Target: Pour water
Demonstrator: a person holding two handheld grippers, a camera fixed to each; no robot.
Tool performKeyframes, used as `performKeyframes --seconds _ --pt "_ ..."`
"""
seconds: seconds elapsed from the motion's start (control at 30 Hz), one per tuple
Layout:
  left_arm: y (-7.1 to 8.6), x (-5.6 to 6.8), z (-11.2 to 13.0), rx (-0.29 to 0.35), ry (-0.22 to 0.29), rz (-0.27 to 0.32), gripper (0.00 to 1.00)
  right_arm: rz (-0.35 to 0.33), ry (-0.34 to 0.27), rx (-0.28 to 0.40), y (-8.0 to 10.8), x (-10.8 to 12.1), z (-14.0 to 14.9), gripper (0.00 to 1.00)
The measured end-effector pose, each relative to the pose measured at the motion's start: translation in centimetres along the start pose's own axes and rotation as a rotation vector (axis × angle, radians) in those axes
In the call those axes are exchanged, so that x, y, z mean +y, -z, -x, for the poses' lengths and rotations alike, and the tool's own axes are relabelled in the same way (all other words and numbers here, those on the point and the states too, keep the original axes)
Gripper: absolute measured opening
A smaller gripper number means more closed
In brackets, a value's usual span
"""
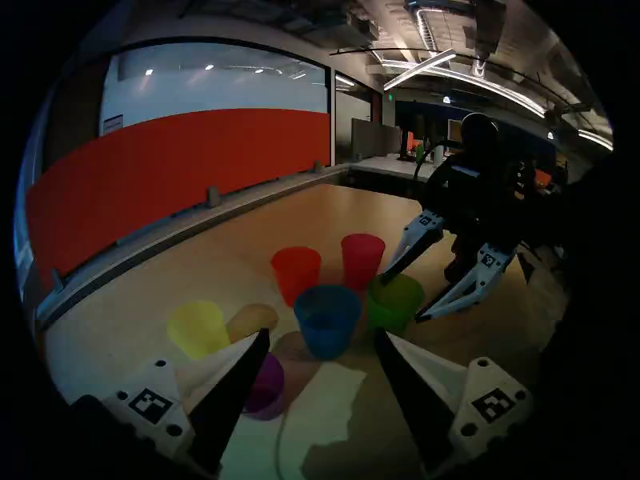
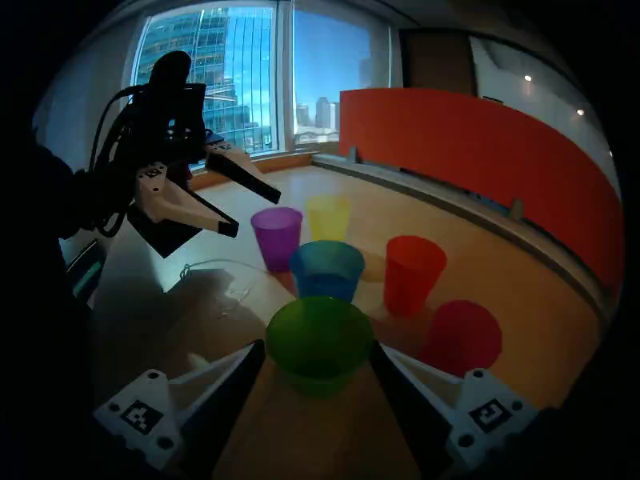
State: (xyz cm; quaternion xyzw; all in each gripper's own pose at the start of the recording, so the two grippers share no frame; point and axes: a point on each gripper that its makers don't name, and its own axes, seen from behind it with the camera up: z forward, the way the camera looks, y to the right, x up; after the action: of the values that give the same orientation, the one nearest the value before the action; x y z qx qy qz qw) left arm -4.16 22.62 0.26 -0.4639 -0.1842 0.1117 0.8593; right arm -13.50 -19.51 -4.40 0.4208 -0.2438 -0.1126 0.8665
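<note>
Several translucent plastic cups stand clustered on a wooden table. My right gripper is open, and its fingers flank the green cup closely on both sides. The left gripper view shows that right gripper astride the green cup. My left gripper is open, with the blue cup just ahead between its fingertips. The purple cup sits beside its left finger. In the right gripper view the left gripper hovers near the purple cup, behind the blue cup.
A yellow cup, an orange-red cup and a crimson cup stand around the blue one. A thin cable lies on the table. An orange wall panel runs along the table's far side, and windows stand beyond its end.
</note>
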Motion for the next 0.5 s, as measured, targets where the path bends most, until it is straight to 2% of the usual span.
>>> performKeyframes --seconds 0.5 --pt "0.2 -0.1 0.0 -0.001 0.002 -0.002 0.97 -0.004 -0.003 0.0 -1.4 0.2 -0.1 1.0"
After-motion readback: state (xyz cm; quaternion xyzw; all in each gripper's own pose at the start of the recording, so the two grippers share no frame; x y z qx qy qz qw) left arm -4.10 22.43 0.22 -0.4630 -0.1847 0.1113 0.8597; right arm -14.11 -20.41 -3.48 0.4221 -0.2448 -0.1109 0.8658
